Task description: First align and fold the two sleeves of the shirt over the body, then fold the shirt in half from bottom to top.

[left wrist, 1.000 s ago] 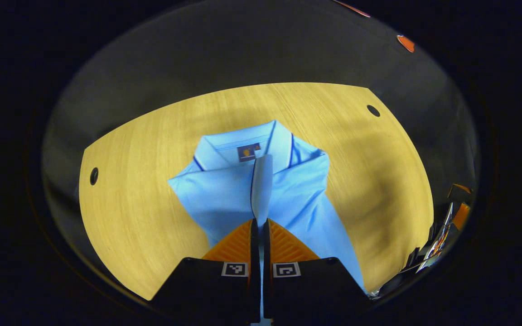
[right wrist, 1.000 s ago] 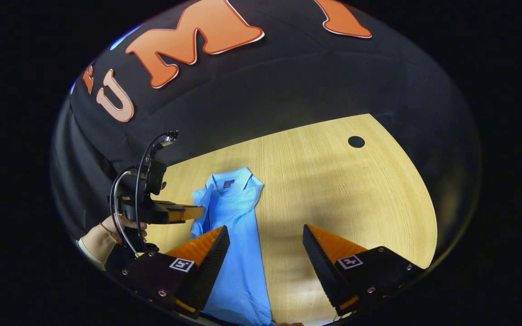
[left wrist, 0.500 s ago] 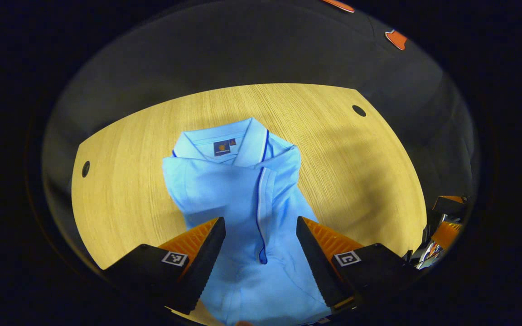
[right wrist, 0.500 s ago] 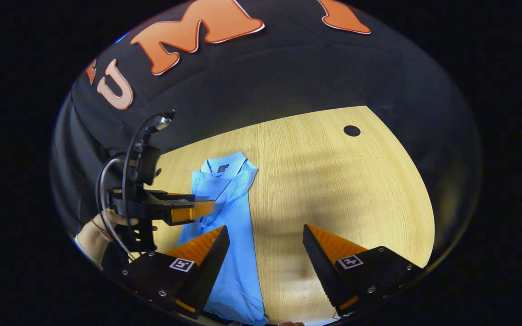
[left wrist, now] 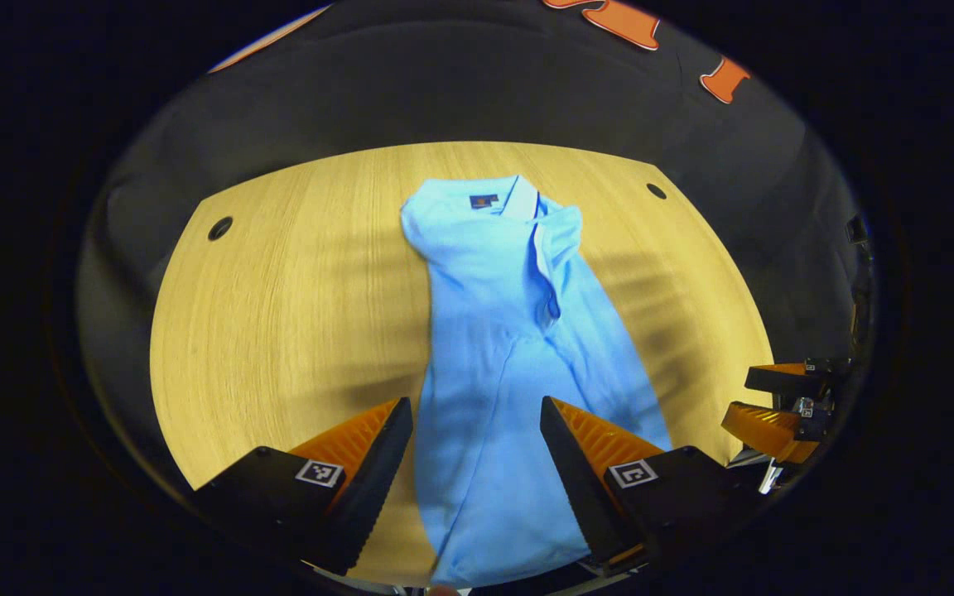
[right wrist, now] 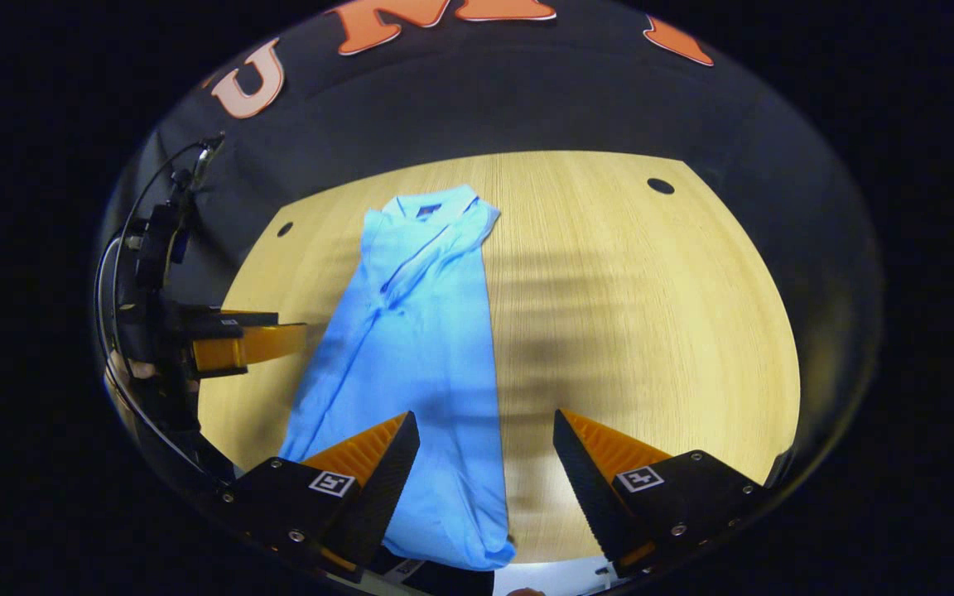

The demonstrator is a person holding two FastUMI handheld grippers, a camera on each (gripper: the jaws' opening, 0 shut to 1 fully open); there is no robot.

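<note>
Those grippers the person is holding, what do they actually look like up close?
Each gripper has two wedge-shaped fingers with ridged faces, set on black angular blocks that carry small square black-and-white markers, as on the left gripper and the right gripper. In the right gripper view, the left gripper's side shows a black body with a looping black cable and a small unit on top.

shirt (left wrist: 510, 348) lies lengthwise on counter (left wrist: 278, 314), collar (left wrist: 485, 199) at far end, hem at near edge | left gripper (left wrist: 477, 439) above near part of shirt, fingers apart | right gripper (right wrist: 485, 451) to its right, over shirt's right edge and bare counter, fingers apart
</note>
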